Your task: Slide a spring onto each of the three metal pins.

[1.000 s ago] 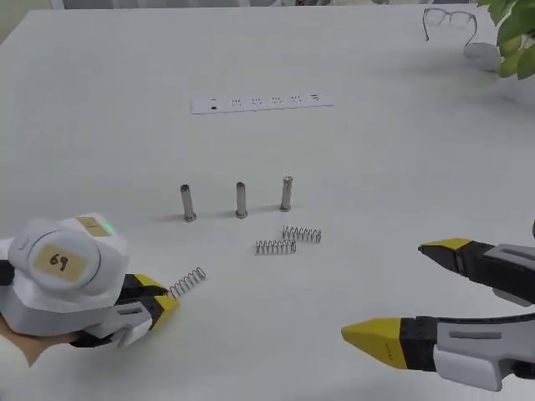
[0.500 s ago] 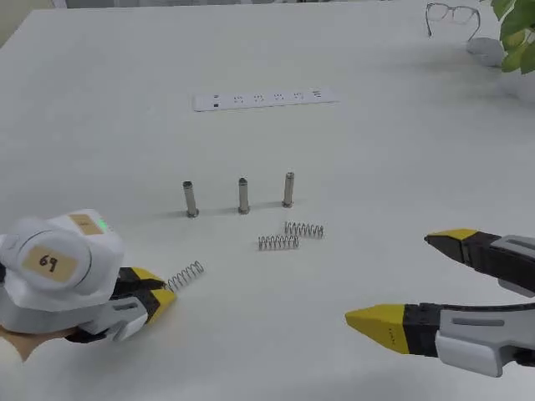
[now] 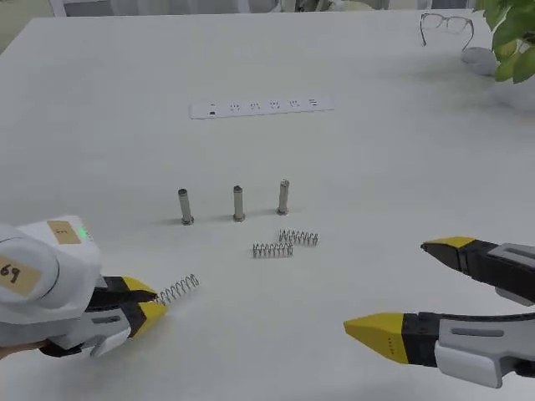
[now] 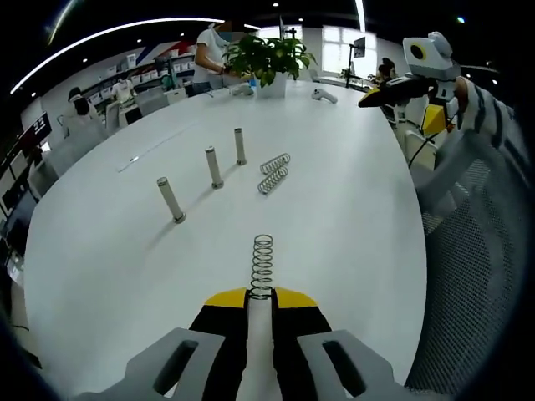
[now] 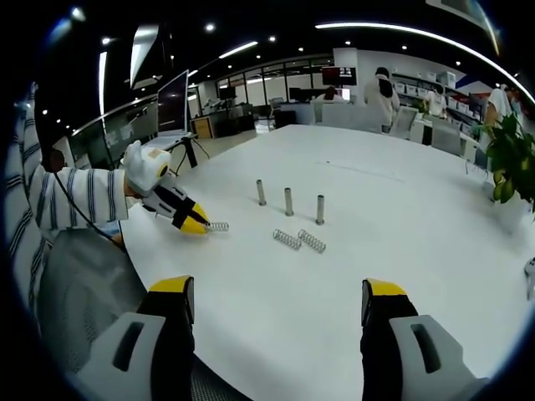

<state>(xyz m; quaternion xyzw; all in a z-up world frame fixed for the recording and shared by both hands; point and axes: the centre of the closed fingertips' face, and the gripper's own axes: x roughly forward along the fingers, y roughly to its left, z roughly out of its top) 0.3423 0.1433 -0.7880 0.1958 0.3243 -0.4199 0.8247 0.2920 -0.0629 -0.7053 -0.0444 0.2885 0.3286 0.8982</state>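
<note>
The spring [image 3: 177,289] is in play: one end is pinched in the left gripper [image 3: 150,302], jaws closed down narrow on it, and the rest of the coil pokes out past the yellow tips, low over the table [image 3: 376,150]. I can't tell whether its free end touches the top. In the left gripper view the coil runs straight ahead along the jaws.

Beyond it stand the three pins in a row, all upright and all bare: left pin [image 3: 185,206], middle pin [image 3: 238,203], right pin [image 3: 283,196]. The left one is nearest the held spring. Two loose springs [image 3: 273,249] lie side by side just in front of the middle and right pins.

The right gripper [image 3: 386,286] hangs off to the side, jaws spread wide, holding nothing.

The next job, as I read it, is threading. Tip the coil upright over a pin, line its open end with the pin's top, then lower it straight down. A slanted approach would likely snag a coil or knock the pin over. Let go only once the coil is around the shaft.

Further back lie a power strip [image 3: 261,107] and a pair of glasses [image 3: 445,25]. The one holder on the bench looks like a pale pot [image 4: 272,85], with a leafy plant [image 3: 510,33] in it.
</note>
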